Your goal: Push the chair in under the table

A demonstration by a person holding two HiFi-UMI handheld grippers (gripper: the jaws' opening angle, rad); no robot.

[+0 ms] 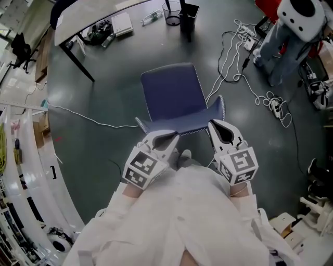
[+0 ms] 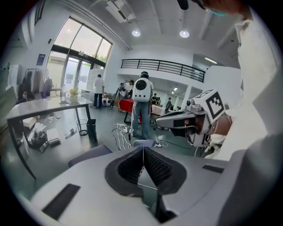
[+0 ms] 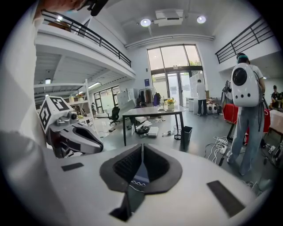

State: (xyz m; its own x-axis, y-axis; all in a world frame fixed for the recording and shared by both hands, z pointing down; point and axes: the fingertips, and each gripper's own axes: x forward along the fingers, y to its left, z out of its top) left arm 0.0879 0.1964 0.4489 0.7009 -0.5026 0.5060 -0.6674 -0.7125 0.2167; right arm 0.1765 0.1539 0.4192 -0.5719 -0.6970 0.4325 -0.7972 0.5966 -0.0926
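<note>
A blue chair (image 1: 174, 96) stands on the dark floor, its backrest (image 1: 182, 127) nearest me and its seat facing the grey table (image 1: 83, 18) at the far left. My left gripper (image 1: 175, 136) is shut and empty, its tip at the left part of the backrest's top edge. Shut and empty as well, my right gripper (image 1: 211, 123) sits at the backrest's right corner. In the left gripper view the pads (image 2: 142, 148) meet above the chair (image 2: 88, 155). Blue fabric with white stitching (image 3: 139, 177) shows under the closed pads in the right gripper view, and the table (image 3: 152, 111) stands ahead.
White cables and power strips (image 1: 270, 101) trail over the floor right of the chair. A black bin (image 1: 189, 18) and a wire basket (image 1: 171, 14) stand by the table. A person with a white backpack (image 1: 291, 31) stands at the far right. White shelving (image 1: 21, 171) lines the left.
</note>
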